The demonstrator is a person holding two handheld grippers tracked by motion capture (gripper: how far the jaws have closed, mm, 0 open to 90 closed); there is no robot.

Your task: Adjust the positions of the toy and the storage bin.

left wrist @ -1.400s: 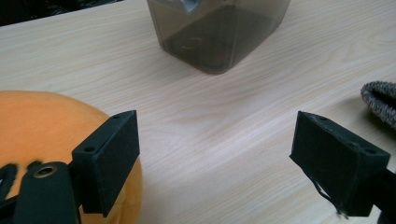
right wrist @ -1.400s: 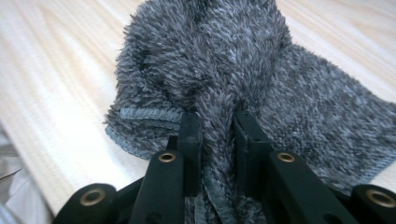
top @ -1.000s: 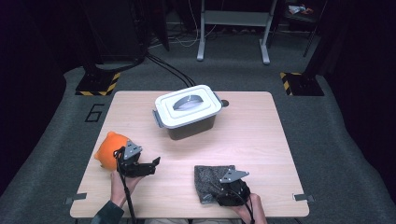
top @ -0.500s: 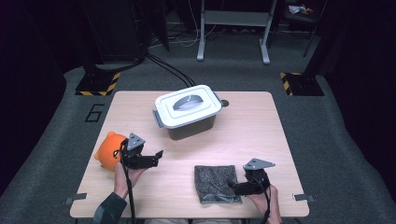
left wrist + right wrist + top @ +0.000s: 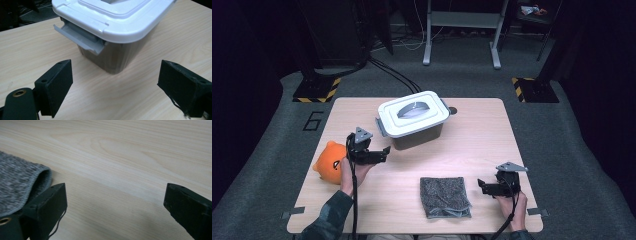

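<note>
Handling of the lidded box (image 5: 414,119) is the work in hand: we are pointing the left gripper (image 5: 385,151) at its near left corner, jaws spread wide and holding nothing, with bare table (image 5: 492,135) between them and the box a short way beyond. The box is standing at the far middle of the table, its white lid (image 5: 117,17) seated on a brownish tub and a grey latch (image 5: 80,37) hanging down on the side facing us. We are judging it rigid, light and smooth-sided, so a pinch on the plain wall is likely to slip; the latch flap or the lid's overhanging rim is offering the better purchase, and the recessed grey handle (image 5: 413,108) on top is the place for lifting. The right gripper (image 5: 480,185) is resting near the right edge; its jaws have just been opening and nothing lies between them, the grey knitted cloth (image 5: 444,196) lying flat just to its left, soft and limp. An orange plush toy (image 5: 329,162) is sitting at the near left, beside our left hand (image 5: 348,170).
</note>
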